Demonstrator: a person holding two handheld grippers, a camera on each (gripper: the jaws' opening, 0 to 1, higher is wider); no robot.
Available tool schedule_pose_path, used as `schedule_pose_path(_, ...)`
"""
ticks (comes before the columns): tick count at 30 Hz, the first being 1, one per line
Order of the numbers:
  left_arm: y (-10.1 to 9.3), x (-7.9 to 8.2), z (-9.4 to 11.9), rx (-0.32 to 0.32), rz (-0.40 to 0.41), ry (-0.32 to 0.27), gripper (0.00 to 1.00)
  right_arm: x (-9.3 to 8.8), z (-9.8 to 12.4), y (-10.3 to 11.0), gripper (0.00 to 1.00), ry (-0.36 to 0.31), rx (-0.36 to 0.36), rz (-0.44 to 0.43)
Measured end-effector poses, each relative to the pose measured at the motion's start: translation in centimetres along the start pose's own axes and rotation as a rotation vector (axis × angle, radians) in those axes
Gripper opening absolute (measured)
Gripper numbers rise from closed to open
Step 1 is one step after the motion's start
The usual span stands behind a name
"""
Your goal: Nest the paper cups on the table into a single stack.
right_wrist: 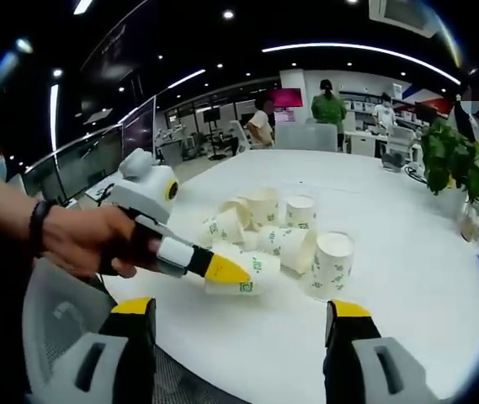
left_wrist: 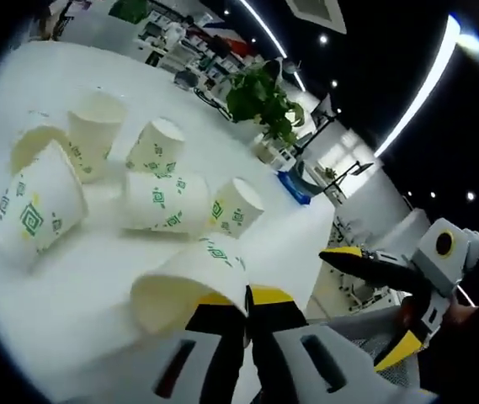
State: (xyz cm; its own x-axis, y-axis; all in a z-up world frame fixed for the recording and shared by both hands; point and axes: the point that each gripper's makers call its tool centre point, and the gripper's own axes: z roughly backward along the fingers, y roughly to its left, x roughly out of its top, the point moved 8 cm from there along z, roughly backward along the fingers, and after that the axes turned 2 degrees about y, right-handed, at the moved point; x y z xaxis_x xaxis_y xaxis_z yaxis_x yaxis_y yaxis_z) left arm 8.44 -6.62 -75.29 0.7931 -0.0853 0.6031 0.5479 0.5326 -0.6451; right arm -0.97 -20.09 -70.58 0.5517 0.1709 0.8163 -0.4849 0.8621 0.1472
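Left gripper (left_wrist: 246,310) is pinching a paper cup (left_wrist: 190,284) lying on the white table (left_wrist: 71,311), prob. by its rim; other cups (left_wrist: 159,189) are sitting behind.

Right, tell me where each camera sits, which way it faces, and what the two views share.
Left gripper view: rides the left claw, facing across the white table; its jaws are shut on a tipped paper cup; the right claw shows.
Right gripper view: rides the open right claw, facing the cup cluster; a hand holds the left claw.
Shared: cups, table, potted plant.

Grey grippers, yellow-and-black-tipped jaws; dark wristband (right_wrist: 37,227) on arm.
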Motion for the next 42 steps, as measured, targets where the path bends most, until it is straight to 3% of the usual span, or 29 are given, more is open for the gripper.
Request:
schedule_pose_path(12, 0.9, 0.0, 2.8, 0.076, -0.058, -0.001, 0.00, 0.0, 0.0, 0.2, 0.83, 0.008, 0.007, 0.014)
schedule_pose_path(23, 1.6, 1.1, 4.1, 0.139, -0.086, -0.019, 0.00, 0.0, -0.1, 0.3, 0.83, 0.013, 0.015, 0.026)
schedule_pose_path(30, 1.8, 1.2, 4.4, 0.165, -0.124, -0.003, 0.00, 0.1, 0.1, 0.4, 0.83, 0.009, 0.013, 0.026)
schedule_pose_path(42, 2.3, 1.7, 4.8, 0.258, -0.282, 0.069, 0.00, 0.1, -0.1, 0.4, 0.83, 0.007, 0.016, 0.027)
